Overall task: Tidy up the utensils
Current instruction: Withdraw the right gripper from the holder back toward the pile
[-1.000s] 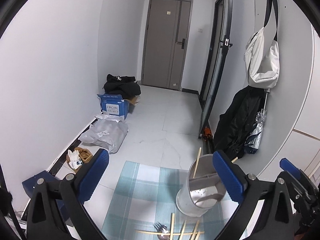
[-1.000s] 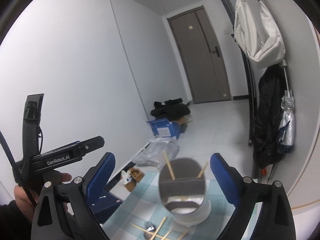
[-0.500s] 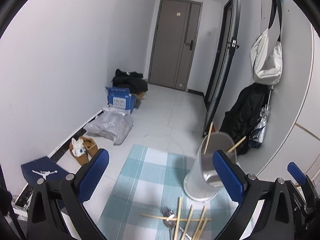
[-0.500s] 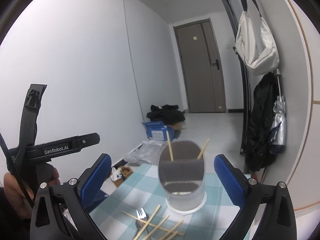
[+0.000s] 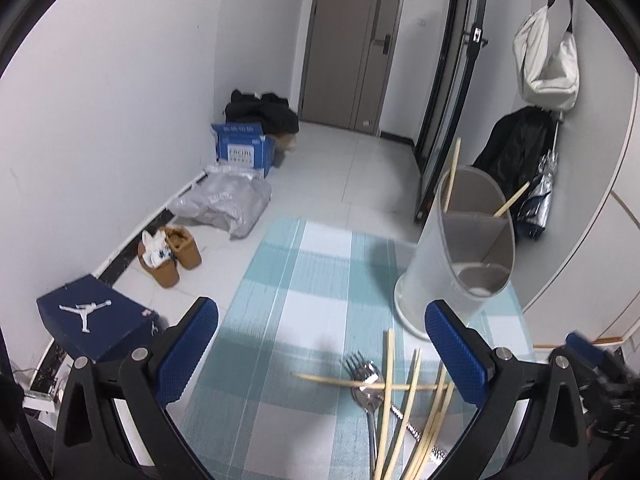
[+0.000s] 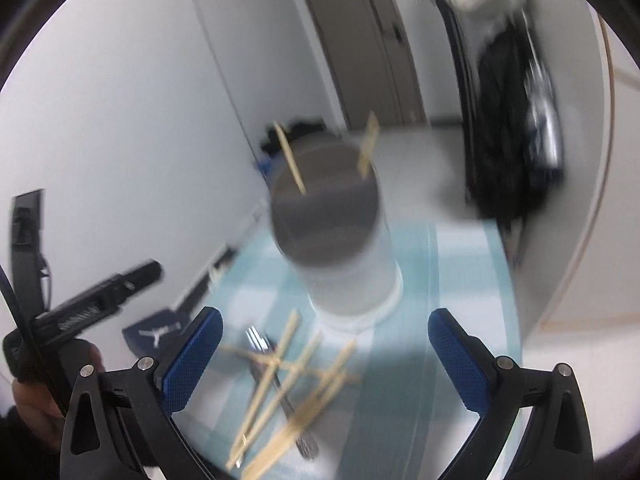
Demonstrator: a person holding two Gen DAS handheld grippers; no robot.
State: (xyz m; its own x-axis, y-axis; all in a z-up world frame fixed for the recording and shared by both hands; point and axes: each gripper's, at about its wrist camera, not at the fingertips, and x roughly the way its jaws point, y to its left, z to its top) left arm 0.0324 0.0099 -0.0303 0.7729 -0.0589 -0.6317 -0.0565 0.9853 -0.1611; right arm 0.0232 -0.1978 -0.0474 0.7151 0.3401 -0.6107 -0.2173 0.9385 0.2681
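Observation:
A grey divided utensil holder [image 5: 460, 256] [image 6: 340, 248] stands on a blue-and-white checked mat [image 5: 304, 320] with two wooden chopsticks upright in it. In front of it lies a loose pile of wooden chopsticks [image 5: 404, 412] [image 6: 288, 384] crossing a metal fork [image 5: 362, 368] and spoon [image 5: 370, 404]. My left gripper [image 5: 320, 344] hangs open above the mat, left of the pile, holding nothing. My right gripper [image 6: 324, 348] is open over the pile with nothing between its blue pads; its view is motion-blurred. The left gripper's body [image 6: 88, 308] and a hand show at left there.
On the floor along the left wall lie a dark blue shoe box [image 5: 96, 320], tan boots [image 5: 172, 256], a grey plastic bag [image 5: 228, 204] and a blue carton [image 5: 240, 148]. A black coat [image 5: 516, 148] and white bag [image 5: 548, 64] hang on the right wall.
Both grippers have sunk toward the mat and tilted down, so the chopstick pile, fork and spoon have come fully into view. The right gripper's view has blurred.

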